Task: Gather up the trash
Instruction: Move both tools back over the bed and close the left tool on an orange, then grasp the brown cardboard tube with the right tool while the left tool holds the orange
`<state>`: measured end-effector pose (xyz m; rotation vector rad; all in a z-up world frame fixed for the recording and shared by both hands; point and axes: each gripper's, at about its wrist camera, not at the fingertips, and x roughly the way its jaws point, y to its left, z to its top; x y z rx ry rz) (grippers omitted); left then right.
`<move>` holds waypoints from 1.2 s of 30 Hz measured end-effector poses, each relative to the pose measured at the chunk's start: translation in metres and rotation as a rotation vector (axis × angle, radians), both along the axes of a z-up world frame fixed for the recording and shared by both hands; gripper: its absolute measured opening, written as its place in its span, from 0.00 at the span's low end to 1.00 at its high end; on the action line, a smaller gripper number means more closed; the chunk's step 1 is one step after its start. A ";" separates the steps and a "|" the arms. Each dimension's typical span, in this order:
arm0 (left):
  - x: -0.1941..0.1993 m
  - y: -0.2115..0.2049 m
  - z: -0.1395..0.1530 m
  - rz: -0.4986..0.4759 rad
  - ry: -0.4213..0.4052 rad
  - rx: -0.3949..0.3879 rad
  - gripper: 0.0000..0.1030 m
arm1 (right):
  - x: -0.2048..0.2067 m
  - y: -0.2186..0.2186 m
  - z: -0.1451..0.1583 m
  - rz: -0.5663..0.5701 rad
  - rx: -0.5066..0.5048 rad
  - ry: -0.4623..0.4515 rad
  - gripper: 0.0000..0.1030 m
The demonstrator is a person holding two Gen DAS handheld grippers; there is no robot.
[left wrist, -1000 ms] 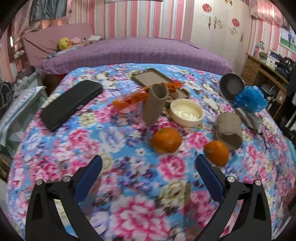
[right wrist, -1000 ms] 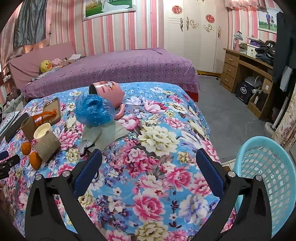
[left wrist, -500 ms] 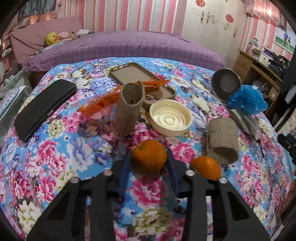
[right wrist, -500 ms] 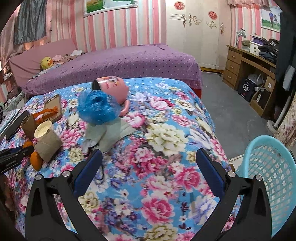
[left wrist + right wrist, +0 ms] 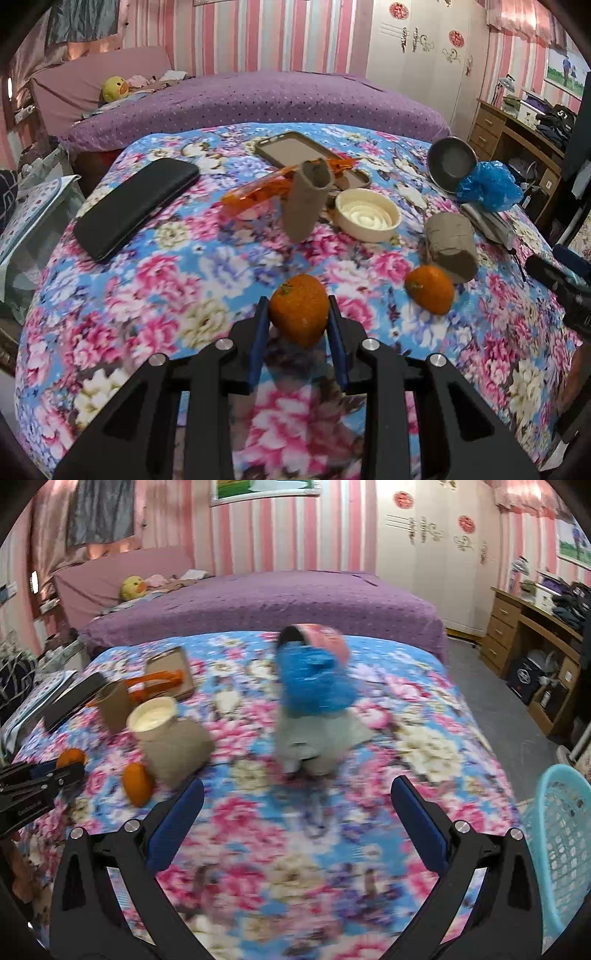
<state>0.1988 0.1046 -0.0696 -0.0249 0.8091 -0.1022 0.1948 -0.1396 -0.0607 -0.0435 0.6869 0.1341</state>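
While the left gripper (image 5: 297, 314) is held low over the floral cloth (image 5: 184, 288), its blue pads are pressed against both sides of an orange (image 5: 298, 312), so the fruit is gripped between them. A second orange (image 5: 430, 292) is seen just to the right, touching a lying cardboard roll (image 5: 448, 245). Beyond these, an upright cardboard tube (image 5: 306, 201) is set beside a cream round lid (image 5: 367, 214), with an orange wrapper (image 5: 258, 190) and a phone case (image 5: 295, 151) behind. A black phone (image 5: 136, 206) is laid well to the left.

In the right wrist view, the right gripper (image 5: 297, 808) is spread wide with nothing between its pads. Ahead of it, though blurred, a blue plastic bag (image 5: 314, 681) is seen on a grey folded item (image 5: 314, 738), in front of a pink cup (image 5: 325, 638). A light-blue basket (image 5: 561, 845) is placed on the floor at the right edge.
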 end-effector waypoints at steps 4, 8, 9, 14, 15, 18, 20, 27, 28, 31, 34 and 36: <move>-0.002 0.016 0.000 0.037 0.003 -0.022 0.30 | 0.001 0.028 -0.005 0.050 -0.029 0.008 0.89; -0.004 0.025 0.001 0.055 -0.008 -0.009 0.30 | 0.012 0.044 -0.009 0.077 -0.039 0.030 0.77; -0.004 0.026 0.002 0.056 -0.010 0.002 0.30 | 0.014 0.047 -0.010 0.083 -0.042 0.035 0.76; -0.005 0.031 0.003 0.059 -0.006 -0.011 0.30 | 0.029 0.062 -0.015 0.115 -0.053 0.063 0.53; -0.004 0.031 0.003 0.060 -0.006 -0.014 0.30 | 0.033 0.064 -0.017 0.123 -0.052 0.073 0.48; -0.004 0.029 0.004 0.058 -0.008 -0.010 0.30 | 0.039 0.067 -0.021 0.150 -0.045 0.092 0.23; -0.004 0.026 0.005 0.055 -0.012 -0.007 0.30 | 0.038 0.063 -0.019 0.148 -0.029 0.078 0.19; -0.003 0.013 0.006 0.044 -0.014 0.007 0.30 | 0.024 0.040 -0.004 0.134 -0.002 0.005 0.03; -0.003 0.012 0.007 0.044 -0.015 0.007 0.30 | 0.022 0.037 -0.003 0.132 -0.001 -0.003 0.03; -0.004 0.009 0.008 0.046 -0.016 0.001 0.30 | 0.015 0.025 0.001 0.137 0.003 -0.013 0.03; -0.005 0.004 0.010 0.049 -0.021 -0.006 0.30 | 0.006 0.015 0.005 0.138 0.002 -0.027 0.03; -0.006 -0.001 0.012 0.047 -0.025 -0.003 0.30 | 0.002 0.008 0.008 0.136 0.001 -0.039 0.03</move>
